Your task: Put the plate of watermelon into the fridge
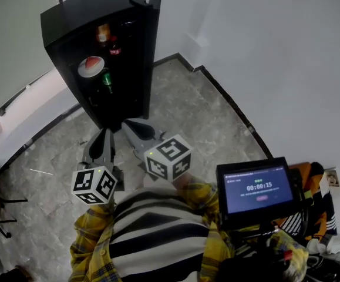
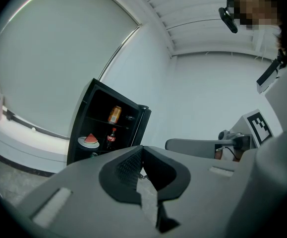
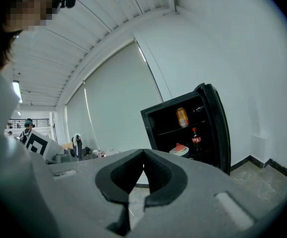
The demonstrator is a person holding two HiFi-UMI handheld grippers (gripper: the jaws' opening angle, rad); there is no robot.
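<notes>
The plate of watermelon [image 1: 91,66] sits on the middle shelf of the black fridge [image 1: 70,16], whose door [image 1: 155,4] stands open. It also shows inside the fridge in the left gripper view [image 2: 90,141] and the right gripper view [image 3: 181,149]. My left gripper [image 1: 102,135] and right gripper [image 1: 133,126] are held side by side low in front of the fridge, well short of it. Both are shut with nothing between the jaws, as seen along the left gripper [image 2: 142,148] and the right gripper [image 3: 143,153].
In the fridge an orange can [image 1: 103,33] and a cola bottle [image 1: 114,49] stand above the plate, and a green bottle [image 1: 107,80] stands below. A tablet [image 1: 255,187] with a timer hangs at my right. A white ledge [image 1: 17,122] runs along the left wall.
</notes>
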